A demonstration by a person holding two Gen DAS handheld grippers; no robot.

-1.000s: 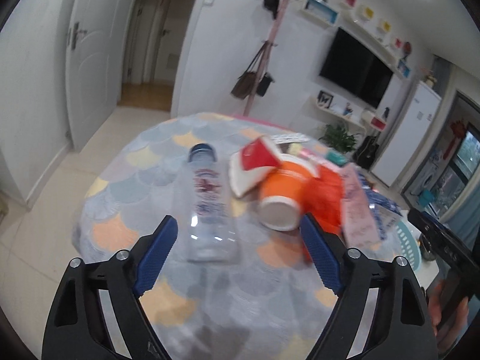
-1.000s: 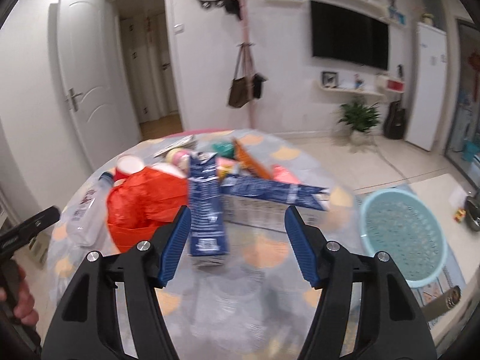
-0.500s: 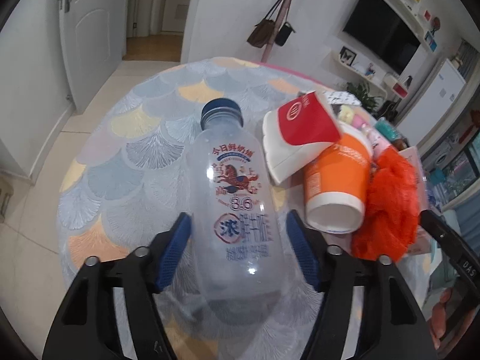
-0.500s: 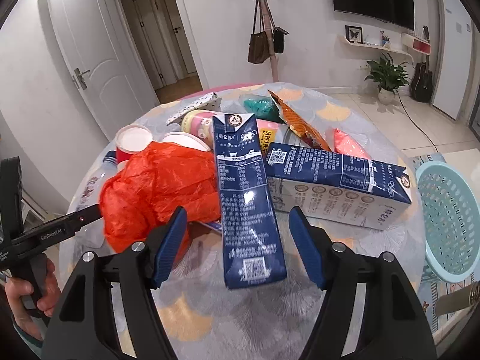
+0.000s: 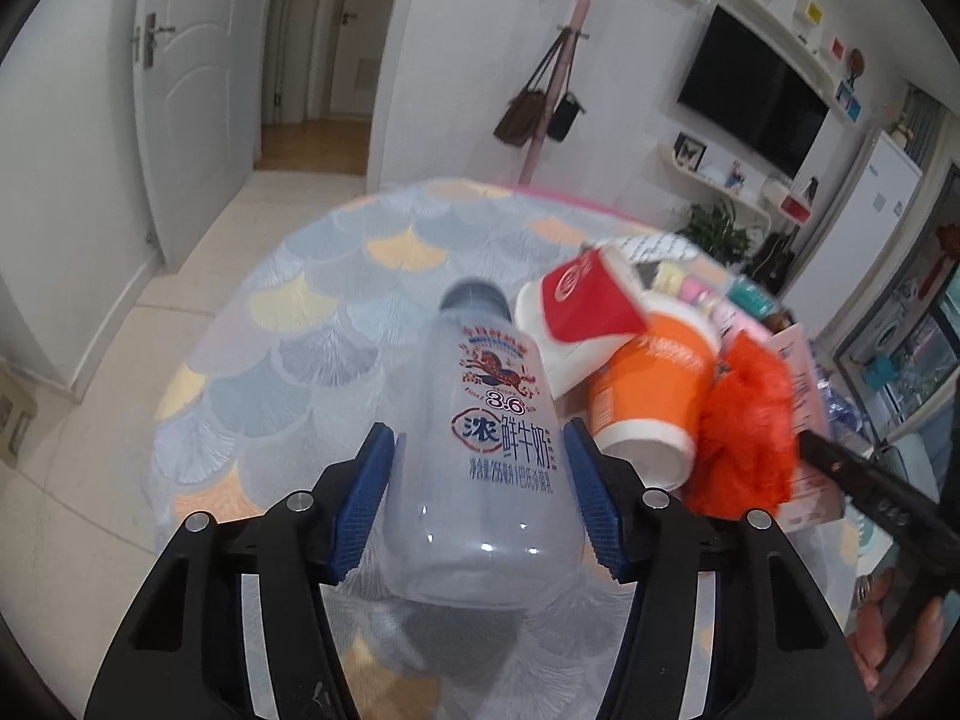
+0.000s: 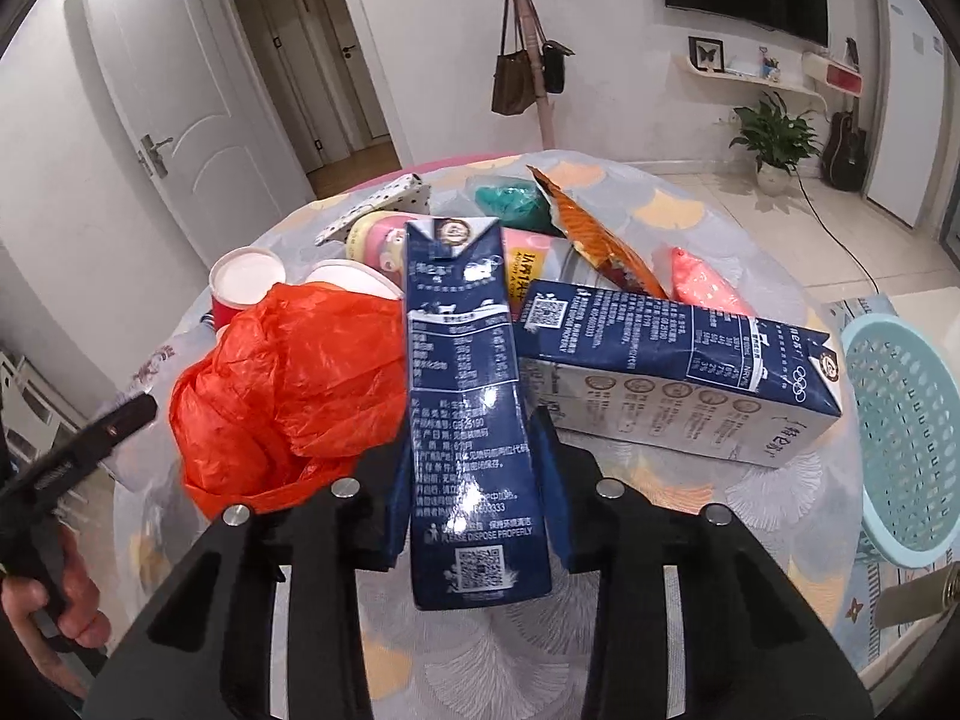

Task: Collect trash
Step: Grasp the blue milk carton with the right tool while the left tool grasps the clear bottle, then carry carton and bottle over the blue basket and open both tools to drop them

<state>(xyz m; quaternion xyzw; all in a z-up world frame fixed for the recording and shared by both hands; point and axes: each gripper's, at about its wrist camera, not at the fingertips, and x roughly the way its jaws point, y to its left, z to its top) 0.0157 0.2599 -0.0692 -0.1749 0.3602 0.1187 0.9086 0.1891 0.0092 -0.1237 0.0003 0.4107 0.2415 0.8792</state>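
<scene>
my left tongs [image 5: 480, 495] grip a clear plastic bottle [image 5: 489, 456], blue cap pointing away, near the bench's [image 5: 288, 324] near-left edge; its label shows a horse, "3.6" and "浓鲜牛奶". just right of it lie a red-and-white paper cup [image 5: 579, 315] and an orange cup [image 5: 651, 402], mouths toward me, then a crumpled orange plastic bag [image 5: 747, 432]. my right tongs [image 6: 474, 468] pinch a dark blue carton [image 6: 471, 414] lengthwise, printed "please dispose properly" above a qr code. a second blue carton [image 6: 678, 375] lies on its side at the right edge. a teal perforated basket [image 6: 906, 438] sits off the bench's right edge; what it holds i cannot tell.
</scene>
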